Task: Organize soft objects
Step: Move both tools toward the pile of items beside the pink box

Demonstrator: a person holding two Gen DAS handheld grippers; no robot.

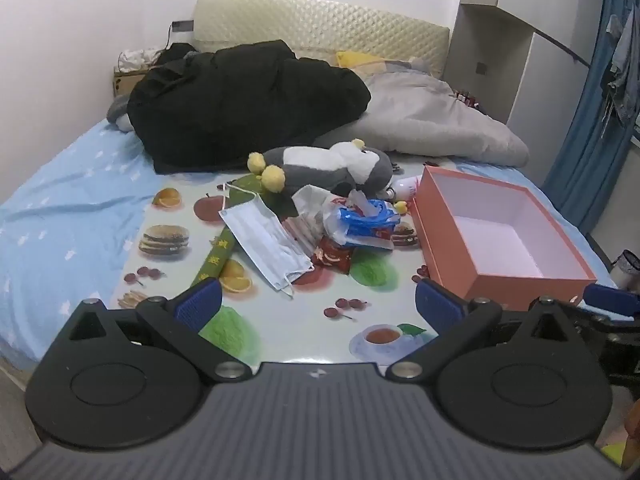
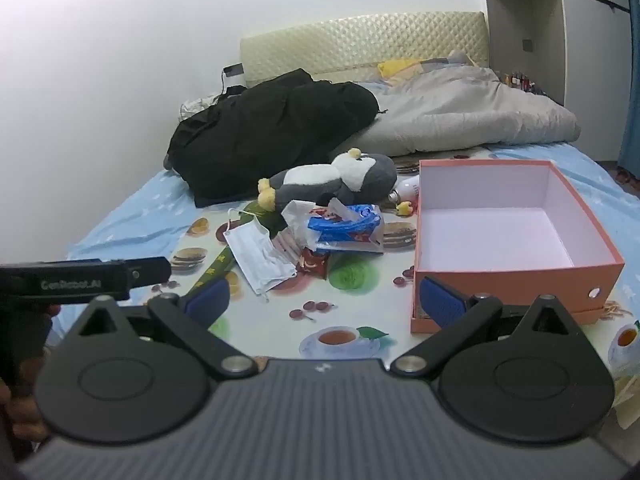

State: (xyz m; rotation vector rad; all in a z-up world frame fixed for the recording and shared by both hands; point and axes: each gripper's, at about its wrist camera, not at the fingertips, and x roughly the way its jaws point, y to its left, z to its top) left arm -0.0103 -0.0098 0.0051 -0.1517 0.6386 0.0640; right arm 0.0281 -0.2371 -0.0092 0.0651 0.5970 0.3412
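A grey and white plush penguin (image 1: 340, 166) (image 2: 340, 178) lies on a printed mat (image 1: 304, 308) (image 2: 360, 288) on the bed. In front of it lie a white face mask (image 1: 266, 242) (image 2: 258, 256), a blue tissue pack (image 1: 364, 222) (image 2: 348, 226), a crumpled white bag (image 1: 310, 204) and a red snack packet (image 1: 332, 258). An open pink box (image 1: 452, 256) (image 2: 516, 270) with nothing in it stands to the right. My left gripper (image 1: 318, 306) is open and empty, near the mat's front. My right gripper (image 2: 324, 300) is open and empty, by the box's near corner.
A black jacket (image 1: 244, 104) (image 2: 276, 128) and a grey duvet (image 1: 432, 120) (image 2: 472, 116) are piled at the head of the bed. A green strip (image 1: 214, 260) lies left of the mask. A white bottle (image 1: 406, 188) lies behind the box. The left gripper's body (image 2: 84, 276) shows at the right wrist view's left.
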